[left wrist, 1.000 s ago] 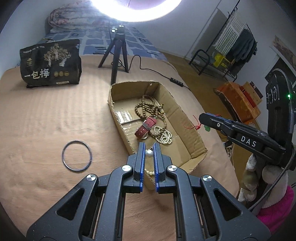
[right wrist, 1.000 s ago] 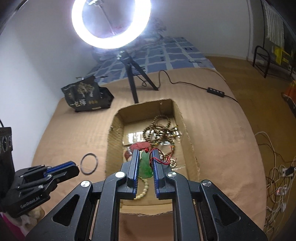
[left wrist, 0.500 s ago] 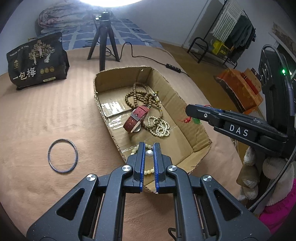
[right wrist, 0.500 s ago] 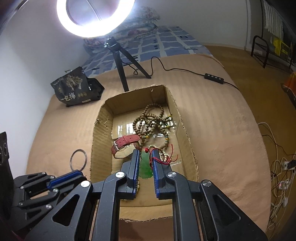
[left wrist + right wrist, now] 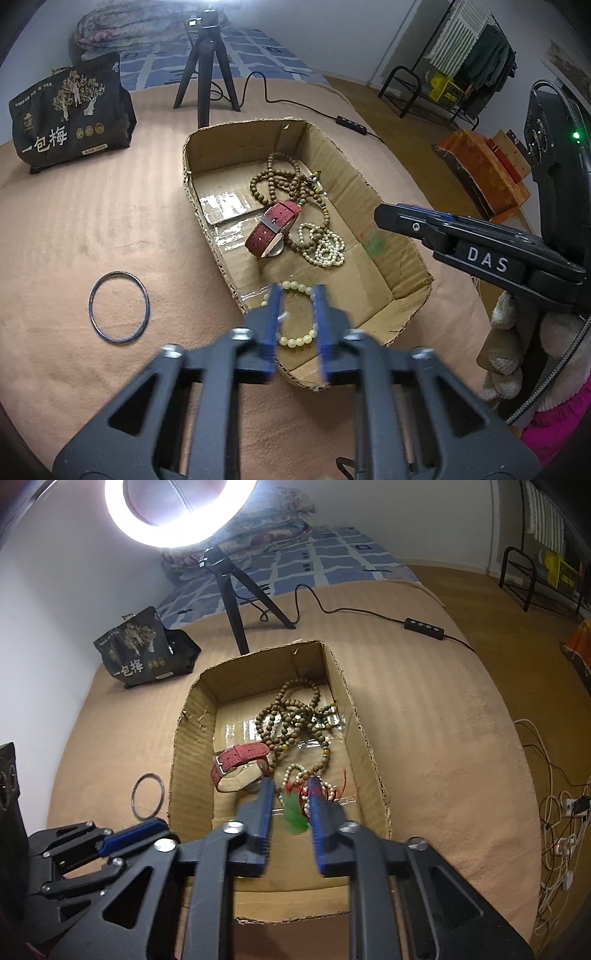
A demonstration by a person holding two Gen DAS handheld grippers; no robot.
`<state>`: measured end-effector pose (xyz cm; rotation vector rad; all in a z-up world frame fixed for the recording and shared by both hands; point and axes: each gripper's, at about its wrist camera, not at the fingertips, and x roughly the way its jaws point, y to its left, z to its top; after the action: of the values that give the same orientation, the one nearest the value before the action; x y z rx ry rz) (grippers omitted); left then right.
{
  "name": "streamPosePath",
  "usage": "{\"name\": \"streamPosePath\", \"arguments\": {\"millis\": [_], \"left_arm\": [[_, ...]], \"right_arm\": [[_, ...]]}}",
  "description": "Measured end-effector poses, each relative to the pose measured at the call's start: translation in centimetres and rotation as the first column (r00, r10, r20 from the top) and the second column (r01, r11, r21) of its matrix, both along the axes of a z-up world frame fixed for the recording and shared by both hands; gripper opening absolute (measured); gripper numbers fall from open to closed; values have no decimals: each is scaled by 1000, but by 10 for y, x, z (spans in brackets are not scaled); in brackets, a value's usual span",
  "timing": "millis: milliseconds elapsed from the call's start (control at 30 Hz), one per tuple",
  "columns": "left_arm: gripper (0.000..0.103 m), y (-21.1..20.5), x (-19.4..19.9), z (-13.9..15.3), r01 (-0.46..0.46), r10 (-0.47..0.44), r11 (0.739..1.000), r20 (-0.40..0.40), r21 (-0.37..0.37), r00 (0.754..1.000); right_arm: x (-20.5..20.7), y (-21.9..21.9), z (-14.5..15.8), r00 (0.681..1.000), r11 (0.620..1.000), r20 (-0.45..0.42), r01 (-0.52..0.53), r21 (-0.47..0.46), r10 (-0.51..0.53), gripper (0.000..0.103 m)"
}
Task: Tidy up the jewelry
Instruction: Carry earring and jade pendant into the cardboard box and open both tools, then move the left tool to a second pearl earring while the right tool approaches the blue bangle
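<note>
An open cardboard box [image 5: 406, 236] [image 5: 188, 738] lies on the tan blanket. It holds brown prayer beads [image 5: 280, 181] [image 5: 291, 712], a red-strap watch [image 5: 275, 227] [image 5: 240, 762] and a white bead string [image 5: 325, 247]. My left gripper [image 5: 297, 295] is open over the box's near end, a pale green bead bracelet [image 5: 295, 339] lying in the box between its fingers. My right gripper [image 5: 288, 790] is open above the box; a green pendant on red cord [image 5: 293, 810] is blurred between its fingers, loose. It shows as a green blur in the left wrist view [image 5: 375, 245].
A metal bangle [image 5: 119, 306] [image 5: 147, 795] lies on the blanket left of the box. A black snack bag [image 5: 70, 118] [image 5: 147, 650] and a ring-light tripod [image 5: 207, 62] [image 5: 240, 602] with its cable stand behind the box. The bed edge drops off at right.
Both grippers have opened. The left one let go of the pale bead bracelet, which now lies in the box; the right one released the green pendant, which is dropping.
</note>
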<state>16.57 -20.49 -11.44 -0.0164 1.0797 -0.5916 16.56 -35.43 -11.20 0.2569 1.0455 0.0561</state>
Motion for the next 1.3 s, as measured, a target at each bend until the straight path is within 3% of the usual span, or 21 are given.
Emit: {"name": "streamPosePath", "arguments": {"millis": [33, 67, 100, 700, 767, 800, 867, 1000, 1133, 1300], "left_arm": [[37, 1, 0, 0, -4, 4, 1000, 0, -4, 1000], [37, 1, 0, 0, -5, 5, 1000, -1, -5, 1000], [37, 1, 0, 1, -4, 4, 1000, -2, -4, 1000], [37, 16, -3, 7, -10, 9, 1000, 14, 15, 1000], [37, 20, -3, 8, -13, 13, 1000, 19, 24, 1000], [38, 25, -2, 8, -20, 19, 999, 24, 32, 1000], [51, 33, 0, 8, -35, 34, 999, 28, 38, 999], [53, 52, 3, 12, -62, 59, 997, 46, 50, 997], [66, 72, 7, 13, -94, 90, 994, 62, 61, 994], [67, 94, 13, 7, -129, 123, 987, 64, 95, 990]], "right_arm": [[0, 1, 1, 1000, 1000, 2, 1, -7, -1, 38], [-1, 1, 2, 1000, 1000, 5, 2, -16, -2, 49], [-1, 2, 3, 1000, 1000, 12, 7, -29, -6, 51], [-10, 0, 22, 998, 999, 54, 36, -34, -34, 52], [-11, 0, 25, 997, 999, 60, 42, -28, -40, 60], [-12, 0, 26, 997, 999, 66, 42, -24, -40, 63], [-14, 1, 29, 996, 999, 82, 42, -20, -40, 65], [-17, 6, 34, 995, 1000, 99, 29, -9, -28, 66], [-21, 16, 37, 992, 1000, 124, 9, -4, -8, 71], [-28, 36, 43, 988, 999, 151, -37, 12, 34, 71]]}}
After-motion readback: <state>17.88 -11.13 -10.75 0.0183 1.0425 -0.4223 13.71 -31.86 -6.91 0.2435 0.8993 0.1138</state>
